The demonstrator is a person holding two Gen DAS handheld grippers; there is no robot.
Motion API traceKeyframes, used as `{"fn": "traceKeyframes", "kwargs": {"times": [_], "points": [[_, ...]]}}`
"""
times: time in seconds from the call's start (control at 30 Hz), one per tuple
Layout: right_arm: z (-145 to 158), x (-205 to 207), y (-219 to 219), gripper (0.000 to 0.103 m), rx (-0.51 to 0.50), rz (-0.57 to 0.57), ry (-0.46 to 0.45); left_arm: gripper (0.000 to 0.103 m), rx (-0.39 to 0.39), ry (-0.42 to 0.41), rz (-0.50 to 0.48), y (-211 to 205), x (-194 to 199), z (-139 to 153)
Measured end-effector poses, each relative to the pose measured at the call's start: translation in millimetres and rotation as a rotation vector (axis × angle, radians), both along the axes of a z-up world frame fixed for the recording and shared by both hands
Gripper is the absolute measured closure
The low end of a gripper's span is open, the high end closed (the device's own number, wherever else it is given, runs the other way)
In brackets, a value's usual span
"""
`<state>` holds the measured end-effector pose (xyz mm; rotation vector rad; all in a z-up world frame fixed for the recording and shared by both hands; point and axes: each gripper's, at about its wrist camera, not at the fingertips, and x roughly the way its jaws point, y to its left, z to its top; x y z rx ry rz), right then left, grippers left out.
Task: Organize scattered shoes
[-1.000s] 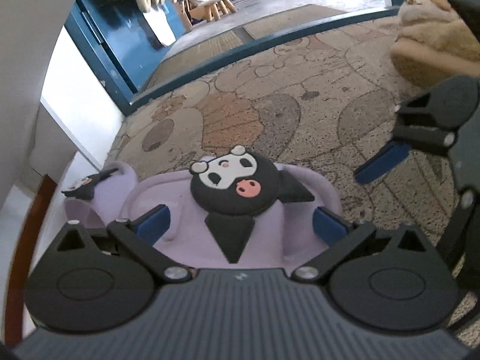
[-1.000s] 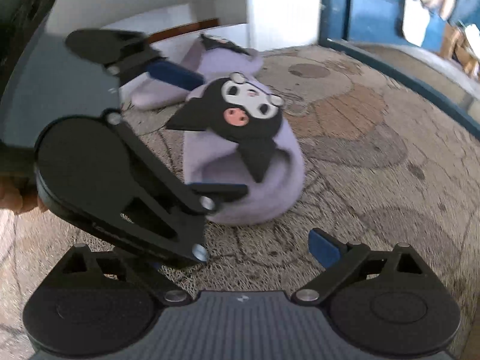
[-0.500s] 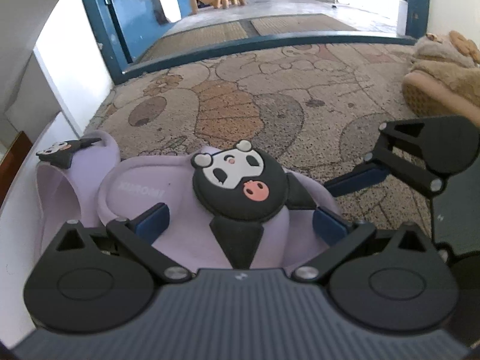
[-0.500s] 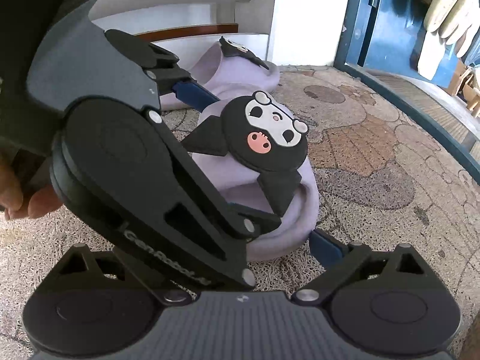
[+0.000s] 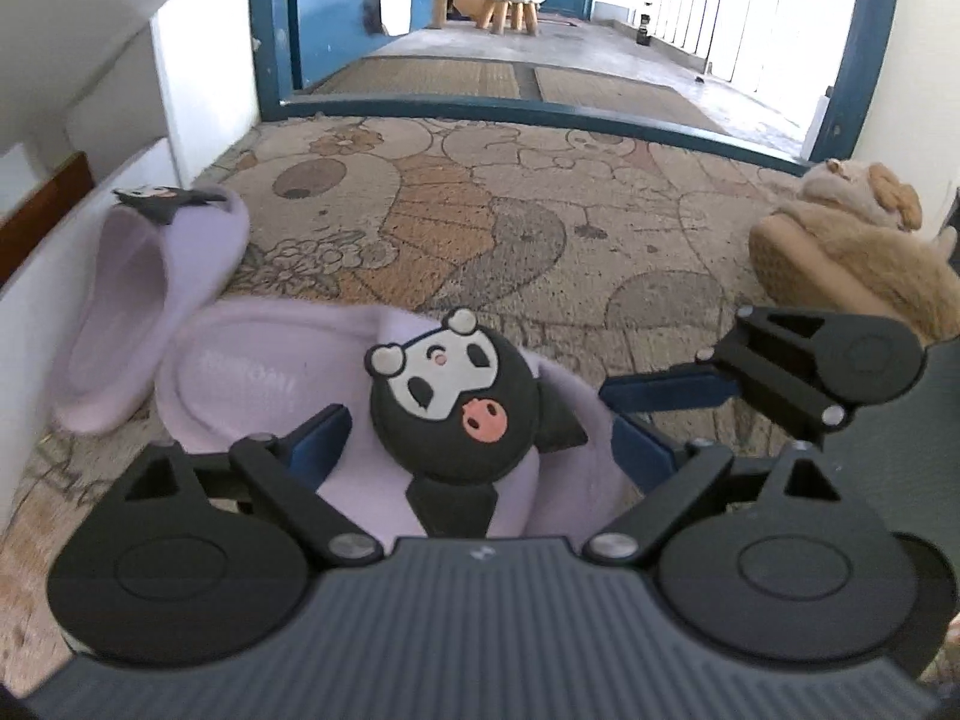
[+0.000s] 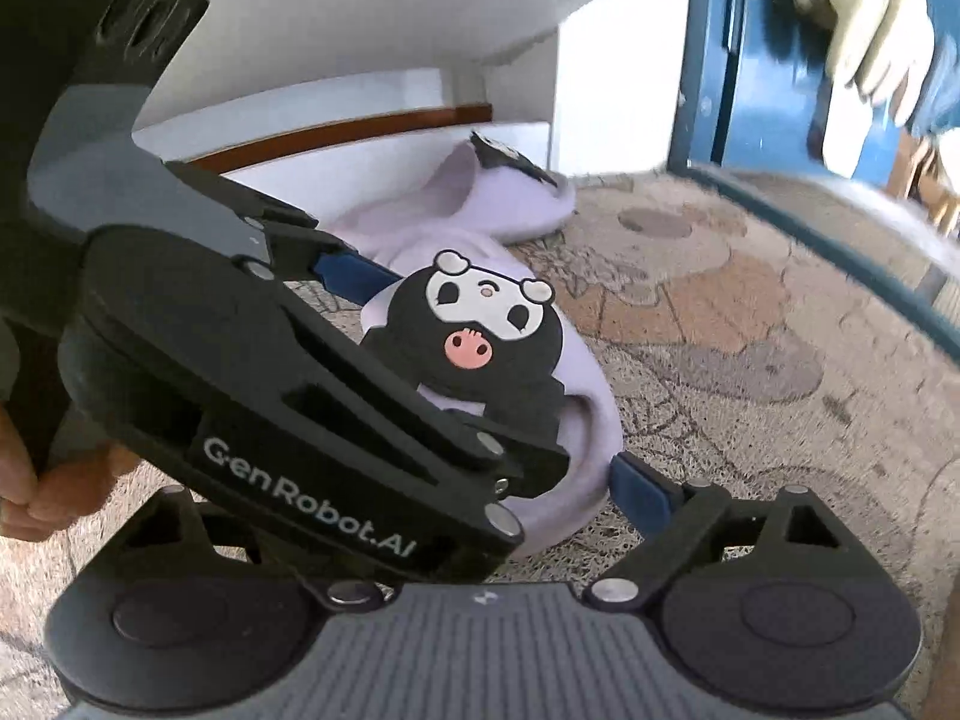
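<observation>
Straddling lilac slipper [image 5: 252,372], left gripper [image 5: 480,450] jaws closing, seemingly tilted.

Entrance area, daylit. Floor: patterned cartoon doormat [image 5: 480,228] in tan, grey and orange. Far edge: blue threshold [image 5: 540,114], blue door frame [image 5: 270,30], woven mats [image 5: 432,78] beyond. Far outside: small wooden stool [image 5: 510,9], white railing [image 5: 720,0], bright light. Left: white wall [image 5: 198,78], white step with brown wooden trim [image 6: 360,132].
</observation>
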<state>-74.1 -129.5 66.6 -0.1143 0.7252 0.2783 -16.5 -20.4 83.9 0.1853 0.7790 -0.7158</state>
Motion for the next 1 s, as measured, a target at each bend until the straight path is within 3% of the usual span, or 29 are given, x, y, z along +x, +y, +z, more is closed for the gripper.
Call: {"fn": "traceKeyframes", "kwargs": {"times": [0.2, 0.5, 0.63, 0.73, 0.9, 1.0], "points": [[14.3, 2.6, 9.7, 0.009, 0.033, 0.023, -0.033, 0.011, -0.033, 0.041, 0.059, 17.3, 4.8, 6.1], [-17.6, 19.1, 4.9, 0.010, -0.031, 0.054, 0.068, 0.000, 0.148, -0.025, -0.005, -9.8, 18.7, -20.8], [-28.7, 19.4, -4.6, 0.010, -0.018, 0.032, 0.110, 0.000, 0.133, -0.035, -0.015, -0.2, 17.3, -21.4], [-29.0, 18.6, -1.4, 0.019, -0.008, 0.038, 0.107, 0.007, 0.124, -0.053, -0.035, 10.0, 14.7, -20.8], [-27.9, 18.9, 4.6, 0.019, 0.005, 0.048, 0.101, 0.020, 0.130, -0.058, -0.019, 10.6, 13.4, -14.4], [-25.4, 16.1, 5.8, 0.019, 0.020, 0.047, 0.102, 0.022, 0.117, -0.052, -0.018, 11.7, 11.6, -8.3]]}}
